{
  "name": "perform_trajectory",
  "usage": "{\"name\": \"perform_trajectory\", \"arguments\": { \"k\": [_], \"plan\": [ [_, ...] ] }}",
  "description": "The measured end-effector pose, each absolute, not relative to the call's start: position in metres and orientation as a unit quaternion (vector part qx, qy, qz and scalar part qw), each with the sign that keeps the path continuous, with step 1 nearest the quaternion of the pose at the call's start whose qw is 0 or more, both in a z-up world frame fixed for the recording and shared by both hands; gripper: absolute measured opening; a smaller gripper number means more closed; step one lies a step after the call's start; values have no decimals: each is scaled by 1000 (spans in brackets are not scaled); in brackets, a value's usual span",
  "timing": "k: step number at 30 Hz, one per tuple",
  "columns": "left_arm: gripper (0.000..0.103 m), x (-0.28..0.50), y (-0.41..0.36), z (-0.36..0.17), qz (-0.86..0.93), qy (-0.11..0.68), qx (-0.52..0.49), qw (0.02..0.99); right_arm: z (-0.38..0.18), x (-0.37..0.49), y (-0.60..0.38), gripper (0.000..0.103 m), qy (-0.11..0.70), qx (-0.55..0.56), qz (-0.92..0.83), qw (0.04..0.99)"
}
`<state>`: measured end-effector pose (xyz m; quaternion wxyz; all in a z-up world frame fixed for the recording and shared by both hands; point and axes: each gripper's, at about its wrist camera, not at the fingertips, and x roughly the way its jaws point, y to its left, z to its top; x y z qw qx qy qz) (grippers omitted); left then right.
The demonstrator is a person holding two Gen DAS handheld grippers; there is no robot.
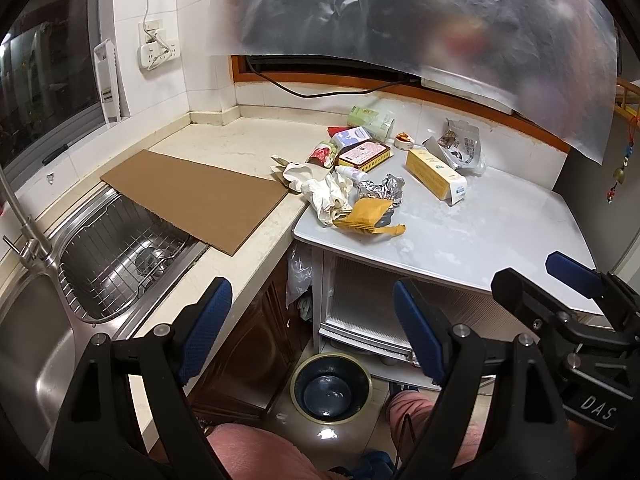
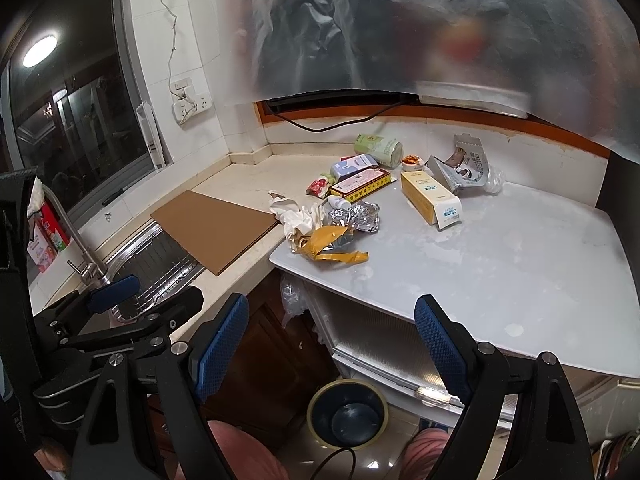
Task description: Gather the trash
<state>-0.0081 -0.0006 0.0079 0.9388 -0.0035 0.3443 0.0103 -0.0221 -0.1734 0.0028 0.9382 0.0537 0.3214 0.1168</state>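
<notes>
Two wide-apart tools (image 1: 312,330) (image 2: 332,346), cardboard sheet (image 1: 192,196) beside wrappers (image 1: 366,218).

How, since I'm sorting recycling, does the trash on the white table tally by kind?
Boxes: 3 (blue box, red box, yellow box)
Packets: 3 (flowery packet, mustard wrapper, silver pouch)
Foil ball: 1
Tissue wad: 1
Small bottle: 1
Green can: 1
Small cup: 1
Total: 11

I see a cardboard sheet (image 1: 192,196) partly covering a steel sink (image 1: 36,328) beside a faucet (image 2: 76,240) and window (image 2: 76,120).
</notes>
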Motion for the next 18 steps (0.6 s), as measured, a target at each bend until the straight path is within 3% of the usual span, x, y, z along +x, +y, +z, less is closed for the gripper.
{"name": "perform_trajectory", "arguments": {
  "k": [18],
  "plan": [
    [81,-4,0,1,12,358,-7,933,-7,-10,-180,86,335,59,117,933]
  ]
}}
